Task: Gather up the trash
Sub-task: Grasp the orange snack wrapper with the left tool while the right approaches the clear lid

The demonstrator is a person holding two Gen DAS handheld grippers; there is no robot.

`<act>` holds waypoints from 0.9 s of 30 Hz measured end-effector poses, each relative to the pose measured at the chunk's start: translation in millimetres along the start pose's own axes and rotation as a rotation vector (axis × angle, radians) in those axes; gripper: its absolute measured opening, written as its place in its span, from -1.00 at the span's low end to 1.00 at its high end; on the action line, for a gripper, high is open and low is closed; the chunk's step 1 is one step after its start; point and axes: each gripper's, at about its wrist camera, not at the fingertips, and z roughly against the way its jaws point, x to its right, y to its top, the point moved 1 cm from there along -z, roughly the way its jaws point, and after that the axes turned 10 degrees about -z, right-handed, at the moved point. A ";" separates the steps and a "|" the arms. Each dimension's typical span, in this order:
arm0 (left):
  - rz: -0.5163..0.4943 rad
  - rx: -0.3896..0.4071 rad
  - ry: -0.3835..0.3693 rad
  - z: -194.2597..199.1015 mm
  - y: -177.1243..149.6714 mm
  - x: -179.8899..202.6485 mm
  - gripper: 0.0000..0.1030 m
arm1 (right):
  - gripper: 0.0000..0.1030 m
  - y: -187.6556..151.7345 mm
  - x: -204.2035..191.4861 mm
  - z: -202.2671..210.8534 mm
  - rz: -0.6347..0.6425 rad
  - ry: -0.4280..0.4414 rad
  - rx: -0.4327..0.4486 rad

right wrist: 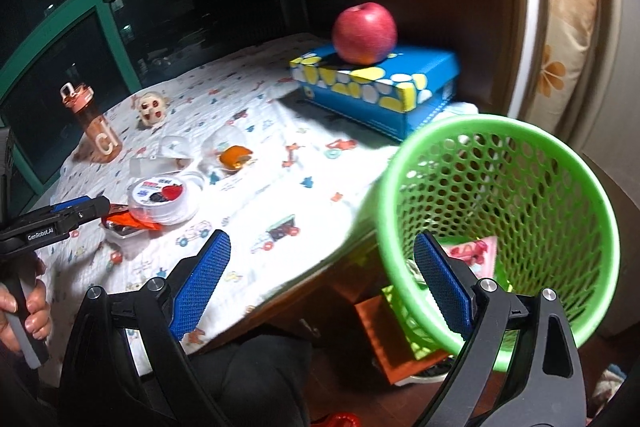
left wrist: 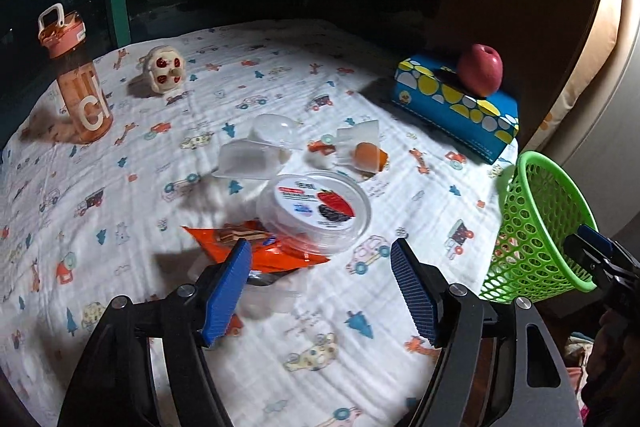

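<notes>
Trash lies mid-table: a clear round tub with a berry-label lid (left wrist: pixel 314 211), an orange wrapper (left wrist: pixel 260 247) under it, clear plastic cups (left wrist: pixel 256 151) and an orange peel on plastic (left wrist: pixel 366 153). My left gripper (left wrist: pixel 320 291) is open, just short of the wrapper and tub; it shows in the right wrist view (right wrist: pixel 86 207). A green mesh basket (right wrist: pixel 496 223) hangs off the table's right edge; it shows in the left wrist view (left wrist: pixel 536 223). My right gripper (right wrist: pixel 320 287) looks open, its right finger (right wrist: pixel 440 287) inside the basket rim. A pink wrapper (right wrist: pixel 472 255) lies in the basket.
A blue tissue box (left wrist: pixel 456 107) with a red apple (left wrist: pixel 480 69) on it stands at the back right. An orange water bottle (left wrist: pixel 78 83) and a small toy (left wrist: pixel 164 69) stand at the back left. The table (left wrist: pixel 280 347) has a printed white cloth.
</notes>
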 end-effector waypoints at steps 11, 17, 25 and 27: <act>-0.017 -0.053 -0.084 -32.1 -16.9 -64.2 0.42 | 0.79 -0.1 -52.2 -24.4 0.055 0.080 -0.060; -0.023 -0.060 -0.183 -50.0 -17.3 -76.5 0.42 | 0.79 -0.7 -74.9 -40.8 0.080 0.109 -0.102; -0.084 -0.030 -0.257 -59.5 -13.6 -78.1 0.42 | 0.79 0.7 -99.3 -60.2 0.107 0.151 -0.144; -0.093 -0.014 -0.270 -58.7 -13.8 -78.6 0.37 | 0.79 0.9 -103.7 -65.5 0.106 0.163 -0.158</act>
